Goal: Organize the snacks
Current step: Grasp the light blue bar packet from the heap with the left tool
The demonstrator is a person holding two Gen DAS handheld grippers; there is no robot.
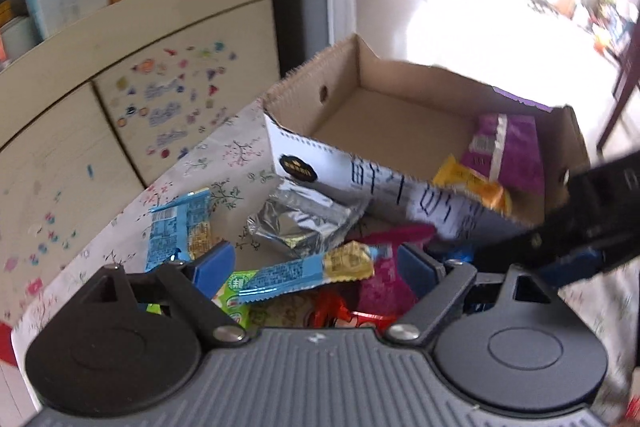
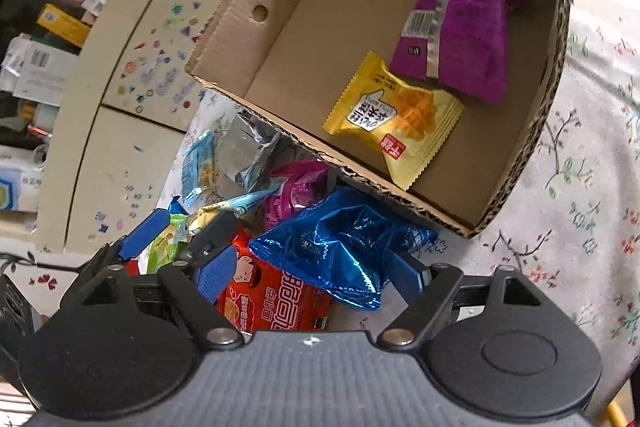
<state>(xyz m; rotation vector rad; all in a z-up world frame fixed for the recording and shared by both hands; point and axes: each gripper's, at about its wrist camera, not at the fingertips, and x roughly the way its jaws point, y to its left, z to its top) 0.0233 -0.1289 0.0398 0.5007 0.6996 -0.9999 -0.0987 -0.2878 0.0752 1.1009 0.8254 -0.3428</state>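
— Right under the right gripper (image 2: pixel 308 267), what's that? Its blue fingers (image 2: pixel 216 273) are spread wide.

— A crinkly blue foil packet (image 2: pixel 340 247) sits between them, on top of a red snack bag (image 2: pixel 276 303). The pads aren't pressing on it, so nothing is held.

— And the left gripper (image 1: pixel 316 263)?

— Open too. A long blue-and-yellow stick packet (image 1: pixel 308 269) lies across the gap between its fingers (image 1: pixel 212 267), with a green pack (image 1: pixel 234 297) and a magenta pack (image 1: pixel 380 275) beneath. It doesn't grip any of them.

— So the pile is still out on the surface (image 2: pixel 580 147)?

— Yes, heaped on the floral cloth, right against the near wall of the cardboard box (image 2: pixel 248 39). A bit further out there's a silver foil pouch (image 1: pixel 296 223) and another blue packet (image 1: pixel 180 227), both beside the box.

— Anything inside the box?

— Two things: a yellow waffle packet (image 2: pixel 396 119) near the front wall, and a purple bag (image 2: pixel 460 27) behind it, leaning toward the far corner; their edges overlap.

— And past the table?

— A pale cabinet (image 1: pixel 120 87) covered in little stickers, with boxes and books stacked on top.
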